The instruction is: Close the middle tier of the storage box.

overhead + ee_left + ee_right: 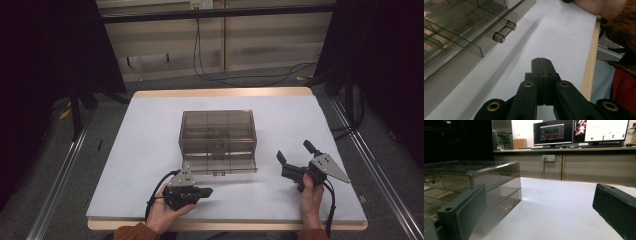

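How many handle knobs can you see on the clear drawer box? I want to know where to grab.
2. Both sit side by side on the pulled-out drawer front: one knob, the other knob. Others may be hidden.

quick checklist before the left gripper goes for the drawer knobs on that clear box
1. Left gripper empty: ok, its jaws are shut with nothing between them.
2. Left gripper ready to take a knob: not ok, the jaws must open first.
3. Knobs reachable: ok, both stick out at the front of the clear drawer box, nothing in front of them.
4. Bottom drawer state: it looks pulled out a little past the box front; whether it slides freely, cannot tell.
5. Right gripper out of the way: ok, open, empty, to the right of the box.
6. White table top before the box: ok for approach.
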{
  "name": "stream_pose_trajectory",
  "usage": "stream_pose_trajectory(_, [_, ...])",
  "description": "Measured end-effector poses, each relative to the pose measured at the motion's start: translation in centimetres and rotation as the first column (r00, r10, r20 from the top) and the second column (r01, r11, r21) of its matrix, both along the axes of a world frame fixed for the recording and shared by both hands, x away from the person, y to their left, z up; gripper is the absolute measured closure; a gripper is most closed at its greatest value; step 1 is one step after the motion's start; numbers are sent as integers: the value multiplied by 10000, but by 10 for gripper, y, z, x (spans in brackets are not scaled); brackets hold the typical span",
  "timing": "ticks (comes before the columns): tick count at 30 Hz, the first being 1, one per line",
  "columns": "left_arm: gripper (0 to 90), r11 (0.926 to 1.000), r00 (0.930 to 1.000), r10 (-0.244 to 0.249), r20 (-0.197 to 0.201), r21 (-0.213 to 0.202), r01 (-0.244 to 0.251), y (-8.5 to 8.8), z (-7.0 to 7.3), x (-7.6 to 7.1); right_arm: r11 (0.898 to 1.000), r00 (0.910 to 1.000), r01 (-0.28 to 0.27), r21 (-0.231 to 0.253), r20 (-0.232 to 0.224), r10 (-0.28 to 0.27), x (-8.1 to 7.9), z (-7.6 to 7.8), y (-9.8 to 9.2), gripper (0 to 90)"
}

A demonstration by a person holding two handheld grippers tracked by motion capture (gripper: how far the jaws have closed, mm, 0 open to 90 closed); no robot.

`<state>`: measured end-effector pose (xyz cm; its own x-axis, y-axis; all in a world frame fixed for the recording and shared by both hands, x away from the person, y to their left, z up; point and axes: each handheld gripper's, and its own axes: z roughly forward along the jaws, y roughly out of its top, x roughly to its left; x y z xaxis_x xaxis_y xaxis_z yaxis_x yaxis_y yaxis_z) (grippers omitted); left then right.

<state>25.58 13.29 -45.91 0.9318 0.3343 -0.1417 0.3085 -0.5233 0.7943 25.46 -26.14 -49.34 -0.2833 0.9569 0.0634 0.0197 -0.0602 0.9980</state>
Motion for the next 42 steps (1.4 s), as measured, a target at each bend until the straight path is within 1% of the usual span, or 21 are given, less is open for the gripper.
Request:
stream_pose_trajectory(4, [900,10000,10000,89,-9,22,-88,0,-2,5,10000,10000,-25,0,-6,25,0,0,0,0])
stream_pose_trajectory(5, [900,9998,10000,78,-34,167,-78,-1,-3,6,10000,10000,-31,-6,0,31,0,0,0,0])
stream_pose_trajectory(6, [900,9998,10000,78,-34,167,-78,-1,-3,6,10000,10000,-14,-6,-5,14,0,0,0,0])
stream_pose_trajectory(7, [900,9993,10000,72,-33,372,-71,-4,-2,6,10000,10000,5,11,-5,-5,0,0,0,0])
stream_pose_trajectory(8, [900,9994,9999,103,-93,319,-100,-6,-2,6,10000,10000,2,1,0,-2,0,0,0,0])
stream_pose_trajectory(9, [900,9995,10000,18,-47,317,-16,-8,-2,7,10000,10000,-26,-9,-2,26,0,0,0,0])
stream_pose_trajectory(10, [900,9989,10000,-11,-21,477,12,-9,-1,9,10000,10000,-24,-11,0,24,0,0,0,0])
stream_pose_trajectory(14, [900,9986,9999,-133,13,504,132,-14,2,12,10000,10000,-8,-9,6,8,0,0,0,0])
stream_pose_trajectory(15, [900,9976,9998,-219,29,654,217,-16,4,14,10000,10000,-11,-6,4,11,0,0,0,0])
stream_pose_trajectory(18, [900,9965,9995,-306,30,773,303,-19,3,17,10000,10000,-34,-10,-6,34,0,0,0,0])
stream_pose_trajectory(19, [900,9948,9986,-516,120,880,503,-25,0,21,10000,10000,-4,38,-6,5,1,0,0,0])
stream_pose_trajectory(22, [900,9950,9981,-596,140,809,583,-27,-1,24,10000,10000,9,61,-47,-9,0,0,-1,0])
stream_pose_trajectory(23, [900,9980,9992,-375,124,518,368,-26,-2,26,10000,10000,9,53,-11,-9,0,0,0,0])
stream_pose_trajectory(24, [900,9985,9994,-292,193,463,283,-24,-2,27,10000,10000,0,33,-28,0,0,0,0,0])
stream_pose_trajectory(25, [900,9993,9997,-183,133,334,178,-23,-3,28,10000,10000,17,58,-30,-16,0,0,0,0])
stream_pose_trajectory(29, [900,9990,9998,-133,164,440,126,-20,-2,31,10000,10000,8,54,-14,-8,0,0,0,0])
stream_pose_trajectory(31, [900,9995,9998,-102,153,314,97,-20,-4,32,10000,10000,10,58,-10,-10,0,0,0,0])
stream_pose_trajectory(34, [900,9992,9999,75,125,381,-80,-20,-4,32,10000,10000,8,49,2,-8,0,0,0,0])
stream_pose_trajectory(39, [900,9991,9998,130,176,411,-137,-18,-4,35,10000,10000,-11,61,-34,11,0,0,-1,0])
stream_pose_trajectory(40, [900,9980,9992,281,279,552,-297,-18,-5,35,10000,10000,-16,56,-42,17,0,0,-1,0])
stream_pose_trajectory(42, [900,9978,9991,354,223,553,-366,-18,-6,36,10000,10000,-17,51,-29,17,0,0,-1,0])
